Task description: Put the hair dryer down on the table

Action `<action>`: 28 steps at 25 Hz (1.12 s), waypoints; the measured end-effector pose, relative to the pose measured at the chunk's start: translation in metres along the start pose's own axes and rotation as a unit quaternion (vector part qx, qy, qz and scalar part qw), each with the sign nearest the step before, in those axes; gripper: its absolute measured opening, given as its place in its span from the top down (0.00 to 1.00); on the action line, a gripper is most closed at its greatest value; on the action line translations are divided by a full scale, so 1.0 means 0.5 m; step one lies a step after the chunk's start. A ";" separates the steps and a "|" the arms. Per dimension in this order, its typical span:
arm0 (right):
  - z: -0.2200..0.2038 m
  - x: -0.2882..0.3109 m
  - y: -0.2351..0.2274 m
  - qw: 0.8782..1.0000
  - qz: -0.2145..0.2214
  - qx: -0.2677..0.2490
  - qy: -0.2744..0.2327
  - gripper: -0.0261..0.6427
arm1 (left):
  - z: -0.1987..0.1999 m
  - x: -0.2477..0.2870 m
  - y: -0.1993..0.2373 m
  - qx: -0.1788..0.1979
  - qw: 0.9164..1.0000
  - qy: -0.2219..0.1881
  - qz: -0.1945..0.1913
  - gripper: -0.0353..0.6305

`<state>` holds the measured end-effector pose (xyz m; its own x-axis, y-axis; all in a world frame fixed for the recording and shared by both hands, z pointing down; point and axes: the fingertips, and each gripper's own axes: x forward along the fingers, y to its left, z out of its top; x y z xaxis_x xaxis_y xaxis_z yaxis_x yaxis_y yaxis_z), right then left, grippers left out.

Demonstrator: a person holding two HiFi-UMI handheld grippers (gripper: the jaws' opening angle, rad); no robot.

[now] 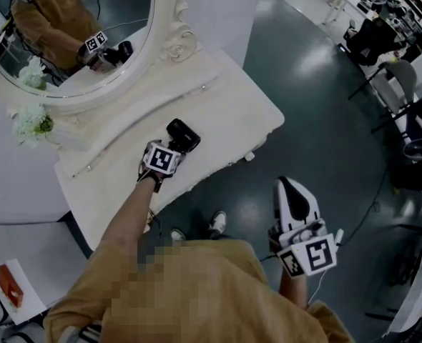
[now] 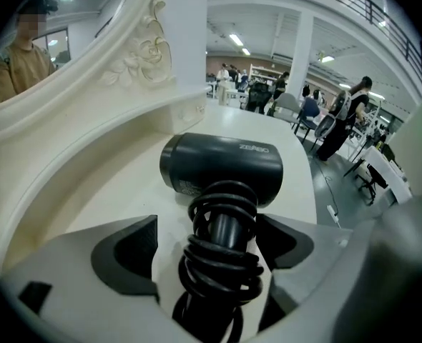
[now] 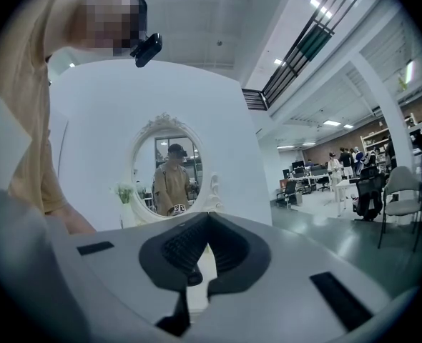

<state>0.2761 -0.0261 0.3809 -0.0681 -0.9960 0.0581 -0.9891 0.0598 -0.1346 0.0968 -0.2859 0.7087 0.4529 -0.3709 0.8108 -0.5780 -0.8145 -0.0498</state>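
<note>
Left claw (image 1: 169, 151) stands wide, its dark pads (image 2: 125, 256) on either side of the hair dryer's handle without pressing on it; a strip of pale tabletop (image 1: 225, 113) shows between the left pad and the handle. The hair dryer (image 2: 222, 164) lies on the tabletop, its barrel crosswise just ahead of the jaws and its handle pointing back between them.

From the head view, the person's left forearm (image 1: 129, 216) reaches forward and up over the tabletop's near edge, with the marker cube at its end facing the camera. The right claw (image 1: 288, 188) is held low at the person's side over the grey floor (image 1: 325, 106), well apart from the tabletop, with its tips pointing forward.

Only the left gripper view shows the black cord (image 2: 222, 263) wound in loops round the handle. Only the right gripper view shows that claw's jaws closed tip to tip with nothing between them. The head view alone shows the oval mirror (image 1: 68, 20) reflecting the left claw, and the white flowers (image 1: 31, 123) beside its frame.
</note>
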 end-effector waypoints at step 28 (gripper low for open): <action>0.018 0.062 0.194 0.995 0.103 -0.009 -0.011 0.96 | 0.053 -0.308 0.055 -0.111 0.964 -0.243 0.013 0.54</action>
<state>0.1792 -0.0517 0.3607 -0.2670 -0.9637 0.0099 -0.9565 0.2637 -0.1245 0.0290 -0.2630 0.5671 0.6695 -0.5990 0.4393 -0.7002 -0.7063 0.1041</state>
